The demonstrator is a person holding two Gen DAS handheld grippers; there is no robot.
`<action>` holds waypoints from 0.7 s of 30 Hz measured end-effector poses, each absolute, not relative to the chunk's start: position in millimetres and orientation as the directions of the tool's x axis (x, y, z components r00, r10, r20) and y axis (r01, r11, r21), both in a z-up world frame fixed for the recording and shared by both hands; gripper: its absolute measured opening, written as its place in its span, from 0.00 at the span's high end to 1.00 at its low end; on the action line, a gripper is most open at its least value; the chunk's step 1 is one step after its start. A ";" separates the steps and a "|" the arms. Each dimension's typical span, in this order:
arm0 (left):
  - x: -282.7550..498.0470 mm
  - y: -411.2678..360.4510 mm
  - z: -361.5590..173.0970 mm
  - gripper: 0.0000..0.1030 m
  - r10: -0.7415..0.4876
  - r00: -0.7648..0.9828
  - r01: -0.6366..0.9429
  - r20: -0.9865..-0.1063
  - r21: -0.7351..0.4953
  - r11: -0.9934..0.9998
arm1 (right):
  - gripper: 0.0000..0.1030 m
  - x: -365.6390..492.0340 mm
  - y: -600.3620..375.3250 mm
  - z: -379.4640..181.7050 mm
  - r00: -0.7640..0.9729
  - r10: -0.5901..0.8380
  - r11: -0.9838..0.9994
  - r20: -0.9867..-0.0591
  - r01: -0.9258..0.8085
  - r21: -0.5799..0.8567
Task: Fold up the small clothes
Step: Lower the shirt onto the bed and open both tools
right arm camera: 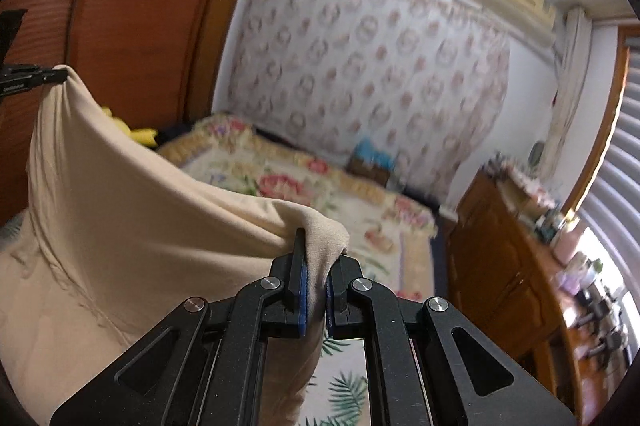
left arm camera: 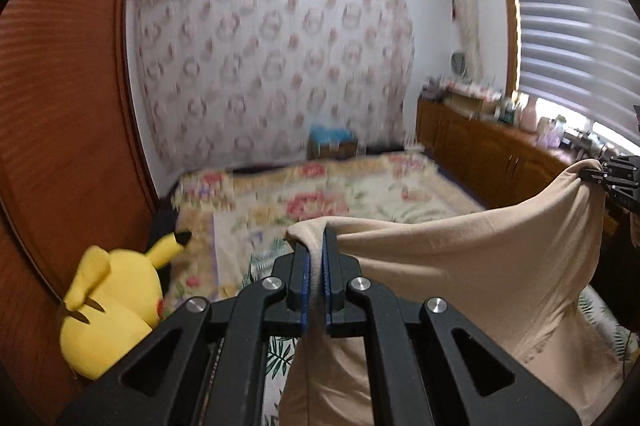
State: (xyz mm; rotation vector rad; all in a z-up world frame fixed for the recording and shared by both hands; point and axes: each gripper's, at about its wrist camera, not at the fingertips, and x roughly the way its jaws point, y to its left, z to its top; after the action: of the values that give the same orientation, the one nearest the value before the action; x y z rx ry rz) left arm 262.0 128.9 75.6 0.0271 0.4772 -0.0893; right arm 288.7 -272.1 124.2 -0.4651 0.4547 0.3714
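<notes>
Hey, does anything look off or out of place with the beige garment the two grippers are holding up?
Nothing stands out. The beige garment hangs spread between the left gripper and right gripper, each shut on a bunched corner, sagging between them. No tear or stain shows, though the frames are blurred.

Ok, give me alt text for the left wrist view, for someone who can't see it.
The left gripper is clamped on one corner of a beige garment, held up over a floral bedspread, while the right gripper pinches the other corner at the right edge. A yellow plush toy sits at the left beside a wooden wardrobe door.
</notes>
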 end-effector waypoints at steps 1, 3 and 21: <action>274.6 127.6 66.2 0.98 -0.077 0.873 0.090 -0.481 0.004 0.996 | 0.97 305.1 -272.7 108.2 0.827 0.226 0.834 -0.515 -0.438 -0.337; 293.4 125.8 51.6 0.98 -0.075 0.854 0.089 -0.515 0.002 0.996 | 0.97 333.5 -275.1 82.4 0.809 0.208 0.841 -0.551 -0.435 -0.322; 353.4 121.9 -31.0 0.79 -0.129 0.705 0.142 -0.698 -0.040 0.989 | 0.86 440.7 -282.1 -41.8 0.649 0.126 0.901 -0.751 -0.391 -0.187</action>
State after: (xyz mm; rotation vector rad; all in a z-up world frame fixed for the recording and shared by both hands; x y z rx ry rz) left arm 353.4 121.9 -31.0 0.0172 0.7744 -0.1509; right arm 440.7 -282.1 -41.8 -0.3500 0.8164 0.3003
